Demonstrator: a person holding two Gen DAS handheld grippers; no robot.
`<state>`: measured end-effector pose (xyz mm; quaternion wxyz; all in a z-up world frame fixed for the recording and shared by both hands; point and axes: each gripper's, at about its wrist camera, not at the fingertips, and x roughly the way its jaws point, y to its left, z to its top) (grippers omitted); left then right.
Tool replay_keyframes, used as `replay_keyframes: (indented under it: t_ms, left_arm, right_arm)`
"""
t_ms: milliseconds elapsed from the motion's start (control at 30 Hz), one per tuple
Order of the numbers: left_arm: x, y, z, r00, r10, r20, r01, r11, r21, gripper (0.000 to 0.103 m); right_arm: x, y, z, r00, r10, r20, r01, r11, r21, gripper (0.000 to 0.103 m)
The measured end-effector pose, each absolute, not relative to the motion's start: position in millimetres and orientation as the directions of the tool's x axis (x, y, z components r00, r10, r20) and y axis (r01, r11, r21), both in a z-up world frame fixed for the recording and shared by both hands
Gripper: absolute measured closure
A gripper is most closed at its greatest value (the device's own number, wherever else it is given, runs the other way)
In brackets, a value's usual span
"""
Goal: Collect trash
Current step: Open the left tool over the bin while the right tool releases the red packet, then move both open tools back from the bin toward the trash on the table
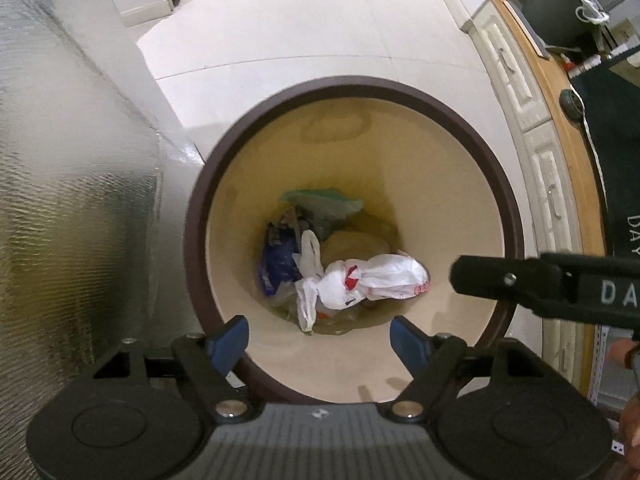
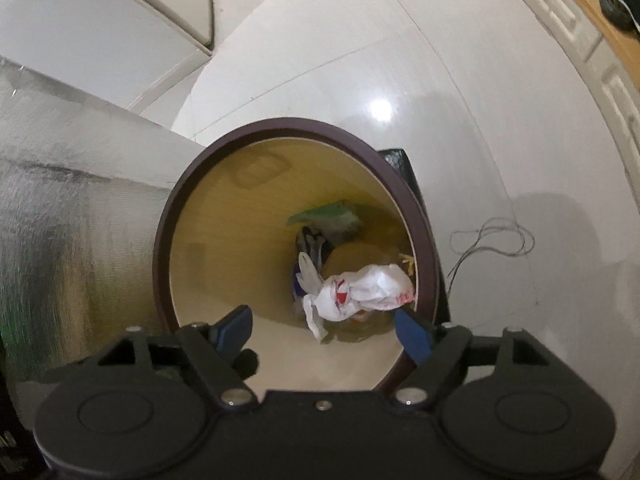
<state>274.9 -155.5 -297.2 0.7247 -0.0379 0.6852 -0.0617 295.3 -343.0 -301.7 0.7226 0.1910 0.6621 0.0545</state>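
A round bin with a dark brown rim (image 1: 224, 184) (image 2: 168, 216) and cream inside stands on the floor, seen from above. At its bottom lie a white plastic bag with red print (image 1: 372, 280) (image 2: 364, 288), a blue wrapper (image 1: 278, 258) and a green bag (image 1: 324, 204) (image 2: 324, 212). My left gripper (image 1: 320, 344) is open and empty over the bin's near rim. My right gripper (image 2: 324, 332) is open and empty above the bin; its black finger (image 1: 520, 280) reaches in from the right in the left wrist view.
A silver foil-covered surface (image 1: 72, 200) (image 2: 60, 208) stands against the bin's left side. White tiled floor (image 1: 320, 20) lies beyond. A cabinet with a wooden top (image 1: 536, 92) runs along the right. Thin loose wires (image 2: 492, 240) lie on the floor right of the bin.
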Motion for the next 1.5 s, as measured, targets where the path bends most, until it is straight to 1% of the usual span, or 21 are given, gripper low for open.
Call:
replay_keyframes:
  t_ms: [67,233,300,467,533,600,800,1200,1500]
  left_arm:
    - [274.3,-153.0,-293.8,0.058,-0.137,-0.989,0.03,0.99,-0.135,0.02]
    - [271.5,-148.4,-284.4,0.065,-0.132,-0.989,0.015,0.991,-0.131,0.011]
    - [270.2,-146.7,-281.5,0.068,-0.13,-0.989,0.006,0.991,-0.13,0.008]
    - [266.0,-140.7,-273.2,0.069,-0.12,-0.99,-0.018,0.992,-0.121,0.0]
    - [264.3,-137.5,-269.6,0.071,-0.117,-0.991,-0.031,0.992,-0.12,0.0]
    - [262.6,-134.1,-266.2,0.073,-0.12,-0.99,-0.044,0.991,-0.123,0.0]
    - [256.7,-126.0,-254.6,0.09,-0.116,-0.989,-0.071,0.99,-0.123,0.0]
    - [240.2,-121.7,-229.6,0.13,-0.104,-0.986,-0.072,0.991,-0.114,0.0]
    - [217.3,-120.2,-199.1,0.18,-0.111,-0.977,-0.078,0.989,-0.127,0.0]
  right_arm:
    - [294.2,-344.2,-296.6,0.125,0.326,-0.937,0.147,0.928,0.343,0.02]
    - [291.6,-347.3,-287.7,0.15,0.306,-0.94,0.098,0.942,0.322,0.014]
    - [290.2,-348.1,-285.6,0.16,0.299,-0.941,0.085,0.945,0.315,0.008]
    - [287.4,-348.7,-276.4,0.167,0.261,-0.951,0.024,0.963,0.269,0.004]
    - [286.3,-348.4,-272.2,0.172,0.247,-0.954,0.0,0.968,0.251,0.003]
    - [285.2,-348.5,-268.4,0.176,0.237,-0.956,-0.015,0.971,0.238,0.0]
    - [283.0,-347.8,-255.1,0.195,0.209,-0.958,-0.04,0.978,0.205,0.0]
    - [268.1,-348.3,-230.1,0.225,0.18,-0.958,-0.079,0.983,0.167,0.0]
    - [245.7,-356.5,-208.4,0.249,0.155,-0.956,-0.087,0.987,0.137,0.0]
